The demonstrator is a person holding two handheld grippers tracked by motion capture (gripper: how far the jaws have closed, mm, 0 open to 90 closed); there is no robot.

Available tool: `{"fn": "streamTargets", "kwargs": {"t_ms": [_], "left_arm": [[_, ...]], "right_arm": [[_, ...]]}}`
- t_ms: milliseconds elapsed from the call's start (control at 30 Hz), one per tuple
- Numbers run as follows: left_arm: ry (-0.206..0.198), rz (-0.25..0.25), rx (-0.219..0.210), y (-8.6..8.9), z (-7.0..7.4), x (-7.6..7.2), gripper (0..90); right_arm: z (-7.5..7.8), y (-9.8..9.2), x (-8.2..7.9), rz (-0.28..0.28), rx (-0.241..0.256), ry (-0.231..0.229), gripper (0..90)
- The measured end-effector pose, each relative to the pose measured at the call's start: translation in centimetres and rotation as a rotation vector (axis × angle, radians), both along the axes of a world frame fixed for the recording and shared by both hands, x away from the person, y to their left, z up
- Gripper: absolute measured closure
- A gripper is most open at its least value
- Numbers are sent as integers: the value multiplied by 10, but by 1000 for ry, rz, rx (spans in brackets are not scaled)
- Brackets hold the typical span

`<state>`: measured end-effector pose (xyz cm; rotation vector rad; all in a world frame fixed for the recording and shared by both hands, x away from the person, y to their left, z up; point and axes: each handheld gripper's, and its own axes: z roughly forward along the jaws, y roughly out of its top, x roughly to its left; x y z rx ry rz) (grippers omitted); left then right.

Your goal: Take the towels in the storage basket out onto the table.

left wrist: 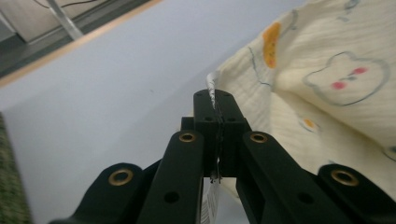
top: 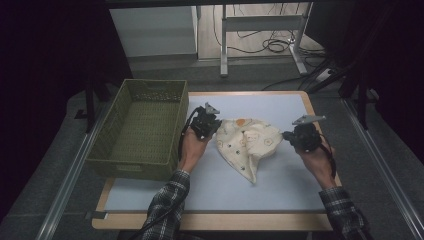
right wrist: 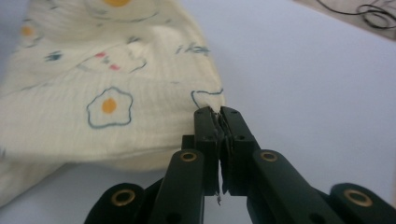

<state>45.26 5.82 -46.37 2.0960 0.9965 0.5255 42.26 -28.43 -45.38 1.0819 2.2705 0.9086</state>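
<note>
A cream printed cloth [top: 248, 141] with egg and bear drawings lies crumpled on the pale mat in the middle of the table. My left gripper [top: 216, 128] is shut on the cloth's left edge; in the left gripper view the jaws [left wrist: 215, 100] pinch the cloth [left wrist: 327, 84] together with its white label. At the cloth's right edge my right gripper [top: 285, 135] is also shut on it, and the right gripper view has the jaws [right wrist: 217, 114] clamped on a corner of the cloth [right wrist: 107, 93].
A green woven basket [top: 142, 127] stands empty at the left, overhanging the table edge. The pale mat [top: 215, 185] has bare room in front of the cloth. Beyond the table stand a desk frame [top: 260, 30] and floor cables [top: 275, 46].
</note>
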Motion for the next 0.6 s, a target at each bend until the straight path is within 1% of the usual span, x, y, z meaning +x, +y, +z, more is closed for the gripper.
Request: {"fn": "streamTargets", "kwargs": {"t_ms": [133, 167, 200, 233, 267, 300, 333, 367, 400, 433, 467, 533, 600], "left_arm": [[7, 35, 38, -5, 4, 19, 894], [16, 45, 55, -7, 3, 25, 889], [32, 58, 72, -8, 0, 31, 860], [36, 76, 82, -10, -3, 34, 776], [36, 87, 87, -11, -5, 36, 613], [36, 86, 86, -12, -7, 35, 557], [32, 80, 83, -14, -10, 33, 557], [35, 69, 82, -15, -11, 30, 499], [34, 61, 80, -15, -13, 27, 450], [30, 56, 73, -15, -13, 22, 450], [33, 43, 60, -15, -14, 18, 434], [54, 12, 21, -15, -15, 9, 421], [67, -21, 27, -17, -18, -2, 416]], "right_arm": [[16, -10, 27, -43, -9, -23, 859], [17, -12, 34, -52, -5, -23, 852], [18, -14, 42, -61, -3, -23, 837], [17, -16, 49, -71, -4, -13, 800], [13, -19, 59, -98, -10, 10, 755], [11, -20, 60, -101, -10, 10, 734], [11, -20, 60, -101, -10, 10, 734], [10, -22, 59, -94, 4, 12, 719], [7, -25, 54, -70, 40, 26, 699], [7, -25, 54, -70, 40, 26, 699], [5, -27, 49, -60, 46, 34, 694], [-1, -28, 37, -35, 63, 46, 690], [-7, -29, 24, -7, 79, 63, 687]]}}
